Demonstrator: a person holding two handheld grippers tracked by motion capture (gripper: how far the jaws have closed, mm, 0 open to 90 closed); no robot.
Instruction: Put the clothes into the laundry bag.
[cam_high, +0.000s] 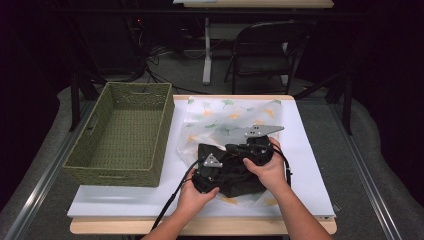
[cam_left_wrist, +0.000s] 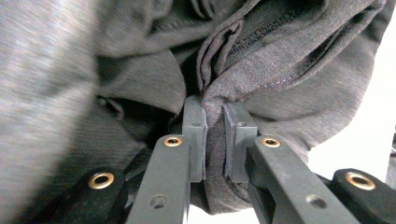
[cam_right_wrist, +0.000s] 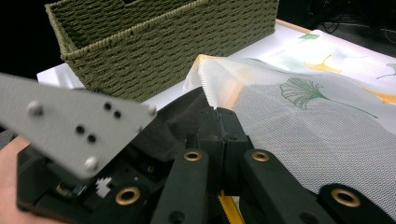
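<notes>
A dark grey garment (cam_high: 235, 177) lies bunched on a translucent mesh bag (cam_high: 225, 117) printed with ginkgo leaves, in the middle of the white table top. My left gripper (cam_high: 209, 171) is at the garment's left side. In the left gripper view it (cam_left_wrist: 214, 106) is shut on a fold of the grey cloth (cam_left_wrist: 266, 70). My right gripper (cam_high: 254, 147) sits at the garment's upper right. Its jaws (cam_right_wrist: 217, 113) are shut on the bag's edge (cam_right_wrist: 299, 126), with the dark garment (cam_right_wrist: 180, 122) just to their left.
A green woven basket (cam_high: 162, 131) stands open on the table's left side, close beside the bag; its wall (cam_right_wrist: 154, 42) rises behind the right gripper. A folding chair (cam_high: 265, 50) stands beyond the table's far edge.
</notes>
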